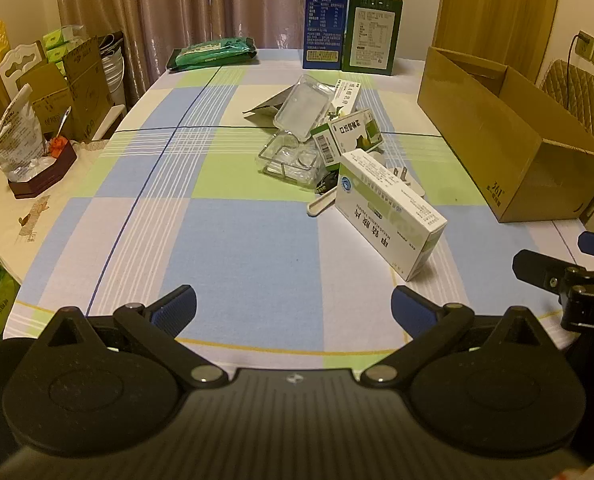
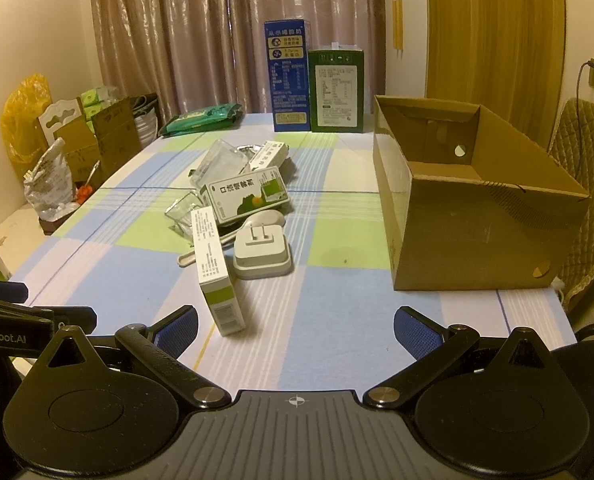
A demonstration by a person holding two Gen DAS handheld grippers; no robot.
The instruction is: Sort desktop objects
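Black tongs [image 1: 293,308] with blue ribbed pads [image 2: 417,332].

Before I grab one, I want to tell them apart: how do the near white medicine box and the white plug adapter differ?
The near medicine box is a printed carton with sharp corners, propped up on an edge; the plug adapter is plain, rounded and lies flat. The box shows a green band and a barcode; the adapter shows two prongs pointing up. Both are mostly white and sit side by side on the checked tablecloth.
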